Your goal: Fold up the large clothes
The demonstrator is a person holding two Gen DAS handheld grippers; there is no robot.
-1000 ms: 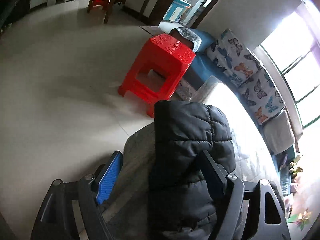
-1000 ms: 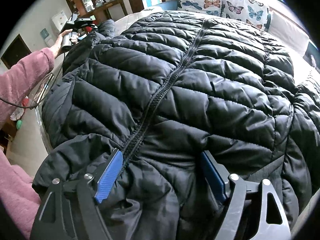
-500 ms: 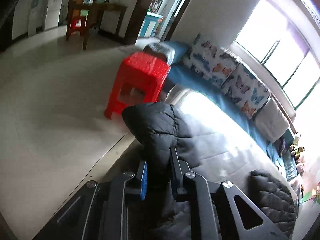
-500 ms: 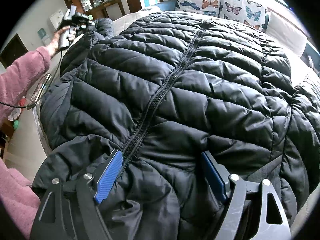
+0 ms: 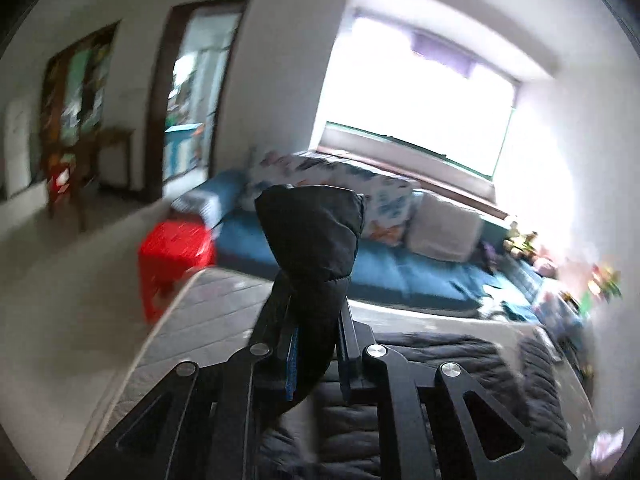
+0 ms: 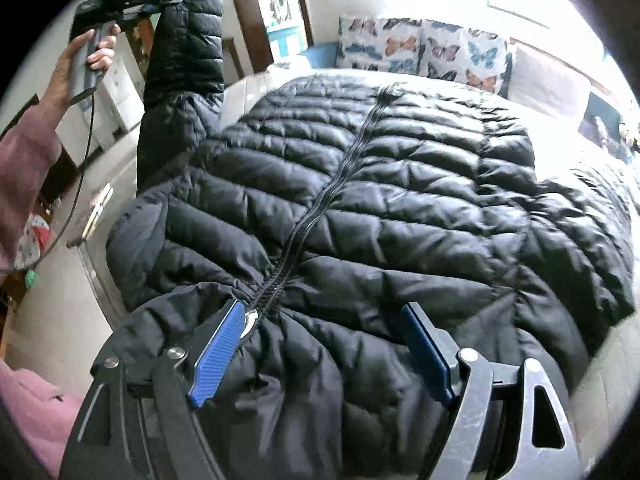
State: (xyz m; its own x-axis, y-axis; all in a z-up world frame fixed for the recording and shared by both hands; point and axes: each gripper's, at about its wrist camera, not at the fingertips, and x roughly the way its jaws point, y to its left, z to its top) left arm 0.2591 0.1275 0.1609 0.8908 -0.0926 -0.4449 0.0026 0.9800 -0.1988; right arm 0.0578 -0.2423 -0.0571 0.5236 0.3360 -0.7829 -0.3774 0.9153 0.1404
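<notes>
One sleeve (image 6: 182, 46) of the black puffer jacket (image 6: 360, 208) is hanging from the clamped left gripper (image 5: 314, 344), lifted beside the zipper (image 6: 320, 208). The right gripper (image 6: 320, 344) is spread wide, gripping nothing, at the zipper's near end. Next, I judge, that sleeve needs laying across the zipper.

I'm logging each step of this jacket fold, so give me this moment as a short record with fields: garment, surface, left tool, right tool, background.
garment: black puffer jacket, zipped, front up, spread flat
sleeve: one sleeve lifted clear of the bed
surface: pale mattress
left tool: left tool shut on the sleeve's cuff end, raised high
right tool: right tool open, jaws wide over the collar end by the zipper
background: butterfly cushions, red stool, bright window
</notes>
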